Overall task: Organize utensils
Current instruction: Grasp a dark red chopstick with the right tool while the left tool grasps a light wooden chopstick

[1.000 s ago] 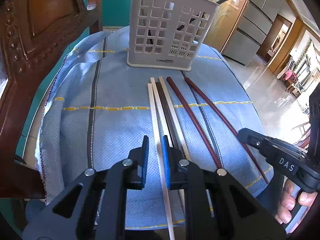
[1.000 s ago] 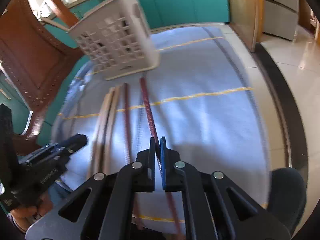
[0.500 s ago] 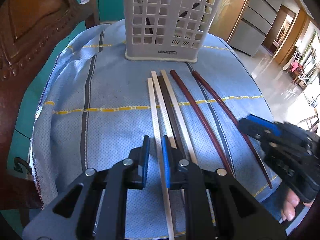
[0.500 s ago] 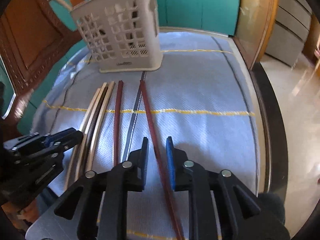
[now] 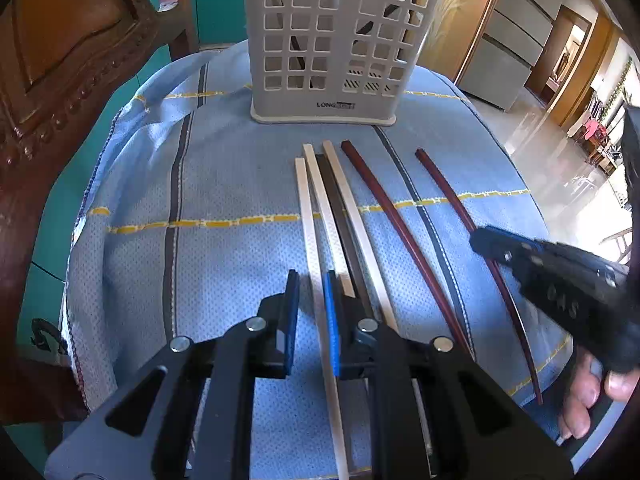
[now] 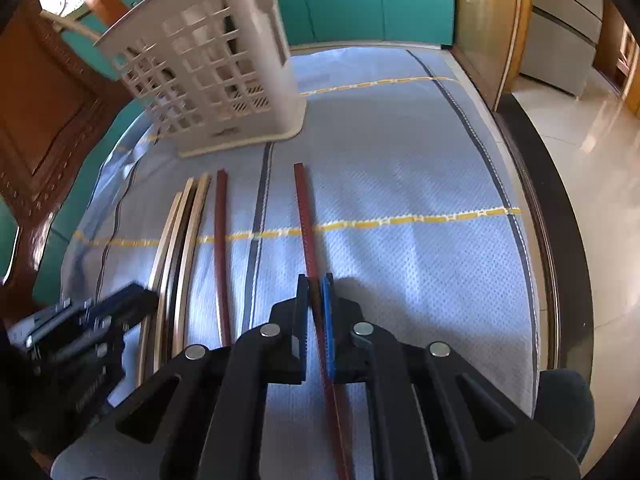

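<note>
A light-blue woven cloth, crossed by yellow and dark stripes, covers a table in a kitchen with teal cabinets; a carved wooden chair stands at the left edge. At the far end of the cloth stands a white perforated utensil holder, upright, with a dark handle leaning inside it. Six chopsticks lie lengthwise on the cloth in front of the holder, far tips toward it. Three are pale cream, one is dark brown, two are reddish-brown. The leftmost cream chopstick lies beside two more cream sticks, with the dark brown chopstick sandwiched between those two; all four are touching or just beside one another. The inner red chopstick lies apart to their right, and the outer red chopstick lies farther right again. The left gripper sits low over the cloth with its jaws parted, the leftmost cream chopstick running between them, close against the blue pad of the right finger. The right gripper has its jaws nearly together around the outer red chopstick, clamping it near its near end.
</note>
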`<move>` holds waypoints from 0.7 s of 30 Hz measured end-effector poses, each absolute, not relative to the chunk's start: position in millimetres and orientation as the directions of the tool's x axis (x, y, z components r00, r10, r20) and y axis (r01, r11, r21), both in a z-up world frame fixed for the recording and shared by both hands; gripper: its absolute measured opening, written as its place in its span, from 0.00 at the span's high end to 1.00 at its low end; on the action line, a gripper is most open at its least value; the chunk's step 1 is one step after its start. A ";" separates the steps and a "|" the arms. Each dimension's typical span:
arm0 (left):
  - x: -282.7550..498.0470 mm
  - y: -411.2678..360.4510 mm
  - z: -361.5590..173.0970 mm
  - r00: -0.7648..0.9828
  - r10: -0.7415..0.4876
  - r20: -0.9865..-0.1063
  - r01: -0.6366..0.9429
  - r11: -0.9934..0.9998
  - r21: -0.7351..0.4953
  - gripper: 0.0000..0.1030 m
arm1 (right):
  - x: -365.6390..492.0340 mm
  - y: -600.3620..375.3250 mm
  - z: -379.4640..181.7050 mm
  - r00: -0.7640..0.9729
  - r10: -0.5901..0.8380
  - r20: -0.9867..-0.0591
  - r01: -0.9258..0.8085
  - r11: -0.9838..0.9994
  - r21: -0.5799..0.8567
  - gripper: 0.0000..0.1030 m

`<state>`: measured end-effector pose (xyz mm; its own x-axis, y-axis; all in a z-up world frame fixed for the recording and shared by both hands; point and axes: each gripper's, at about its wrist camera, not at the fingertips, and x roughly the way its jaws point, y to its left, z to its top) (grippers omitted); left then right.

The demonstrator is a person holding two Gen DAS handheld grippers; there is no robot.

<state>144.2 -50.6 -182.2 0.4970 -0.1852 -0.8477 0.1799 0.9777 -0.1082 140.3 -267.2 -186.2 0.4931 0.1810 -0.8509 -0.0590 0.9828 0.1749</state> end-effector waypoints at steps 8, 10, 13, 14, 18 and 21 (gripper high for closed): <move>154.8 -61.7 -180.1 0.490 -0.120 -0.863 0.179 0.983 -0.035 0.86 | 146.0 -254.5 -187.9 0.521 0.085 -0.849 -0.105 0.994 0.034 0.83; 155.7 -62.1 -179.8 0.488 -0.116 -0.865 0.177 0.984 -0.032 0.86 | 147.7 -248.8 -189.1 0.528 0.068 -0.847 -0.120 0.993 0.004 0.81; 156.3 -62.9 -179.8 0.490 -0.111 -0.865 0.177 0.984 -0.026 0.86 | 148.8 -244.2 -189.9 0.535 0.059 -0.843 -0.143 0.989 -0.021 0.80; 156.3 -63.3 -179.9 0.491 -0.108 -0.864 0.177 0.984 -0.023 0.86 | 149.5 -243.1 -190.2 0.535 0.063 -0.843 -0.149 0.989 -0.021 0.80; 157.3 -63.8 -179.2 0.490 -0.110 -0.865 0.174 0.984 -0.027 0.91 | 149.0 -247.3 -189.5 0.520 0.117 -0.846 -0.171 0.985 0.031 0.94; 159.7 -59.6 -180.3 0.486 -0.131 -0.864 0.157 0.986 -0.061 0.94 | 148.7 -249.0 -189.1 0.514 0.174 -0.840 -0.178 0.980 0.094 0.94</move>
<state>159.7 -59.6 -180.3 0.4861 -0.1312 -0.8640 0.1569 0.9857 -0.0614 148.7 -249.0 -189.1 0.5145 0.1736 -0.8397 -0.1779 0.9796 0.0935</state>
